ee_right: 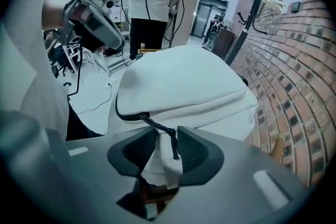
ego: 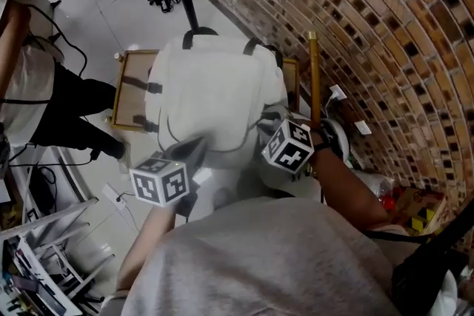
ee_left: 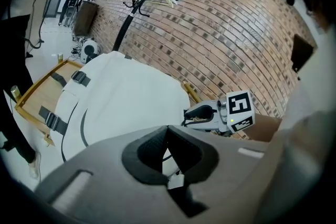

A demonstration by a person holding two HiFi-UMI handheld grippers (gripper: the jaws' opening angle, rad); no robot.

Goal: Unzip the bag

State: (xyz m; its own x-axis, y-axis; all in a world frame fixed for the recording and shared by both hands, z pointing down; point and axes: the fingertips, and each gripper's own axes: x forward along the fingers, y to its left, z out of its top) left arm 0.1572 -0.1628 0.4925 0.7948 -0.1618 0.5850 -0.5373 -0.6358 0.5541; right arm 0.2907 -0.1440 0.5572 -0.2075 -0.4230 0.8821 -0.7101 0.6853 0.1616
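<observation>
The white bag (ego: 215,85) lies on a wooden tabletop (ego: 127,96) by the brick wall (ego: 370,26), left tongs (ee_left: 167,131) pinched on its fabric, right tongs (ee_right: 167,136) standing wide around its zip cord (ee_right: 157,125).

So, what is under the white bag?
Under the white bag lies a wooden frame. Only its edges show, sticking out at the bag's sides. The bag covers the middle of the frame, so whatever lies there cannot be seen.
</observation>
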